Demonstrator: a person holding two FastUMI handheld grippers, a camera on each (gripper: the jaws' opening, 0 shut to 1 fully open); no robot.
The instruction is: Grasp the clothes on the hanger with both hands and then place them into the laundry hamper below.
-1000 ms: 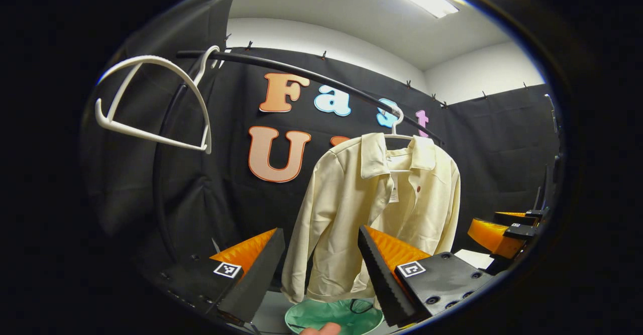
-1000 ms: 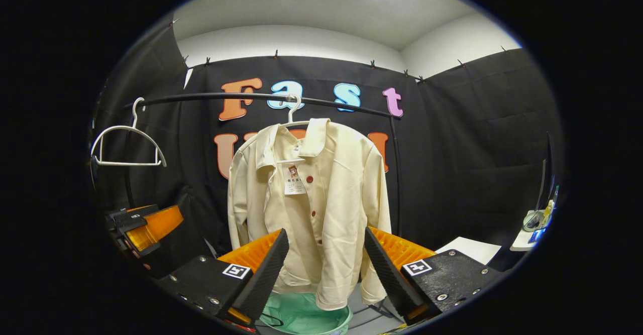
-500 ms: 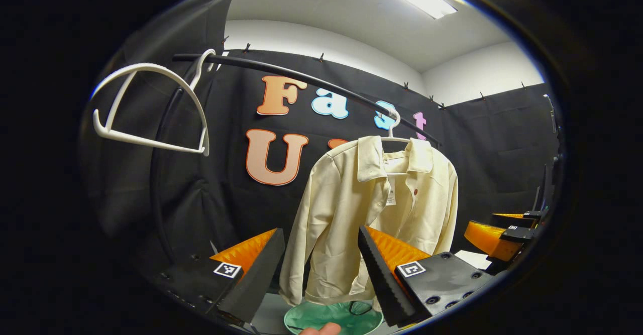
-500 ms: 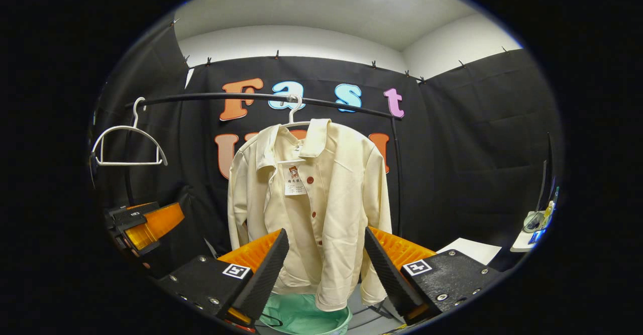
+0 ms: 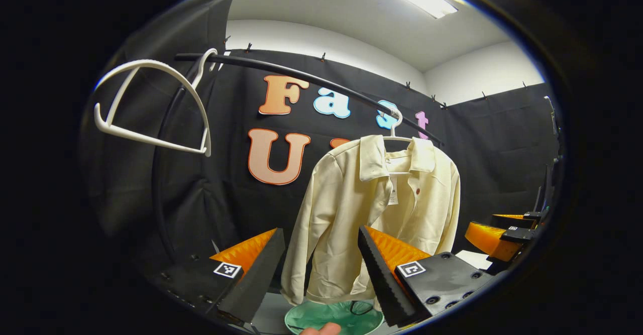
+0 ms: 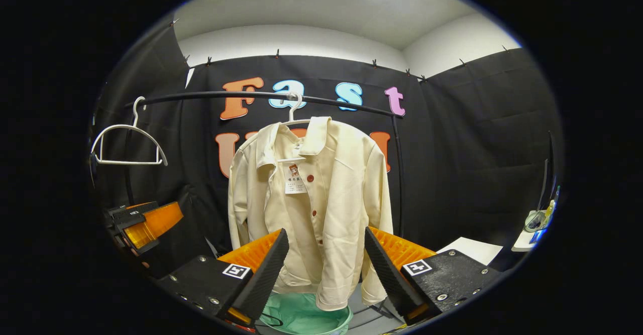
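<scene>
A cream button-up jacket (image 5: 377,209) (image 6: 311,204) hangs on a white hanger (image 6: 293,111) from a black rail (image 6: 251,95). Under it stands a green laundry hamper (image 5: 334,317) (image 6: 304,315). My left gripper (image 5: 319,269) is open, short of the jacket's left sleeve, nothing between its fingers. My right gripper (image 6: 324,269) is open too, short of the jacket's lower front. The right gripper (image 5: 495,234) shows at the right edge of the left gripper view, and the left gripper (image 6: 145,222) at the left edge of the right gripper view.
An empty white hanger (image 5: 150,104) (image 6: 128,144) hangs at the rail's left end. A white surface (image 6: 469,249) lies at the right, with small objects (image 6: 537,222) on a ledge beyond. A fingertip (image 5: 321,330) shows at the bottom of the left gripper view.
Both views shifted only slightly; the left gripper view wobbled a little. The jacket hangs as before and both grippers stay open.
</scene>
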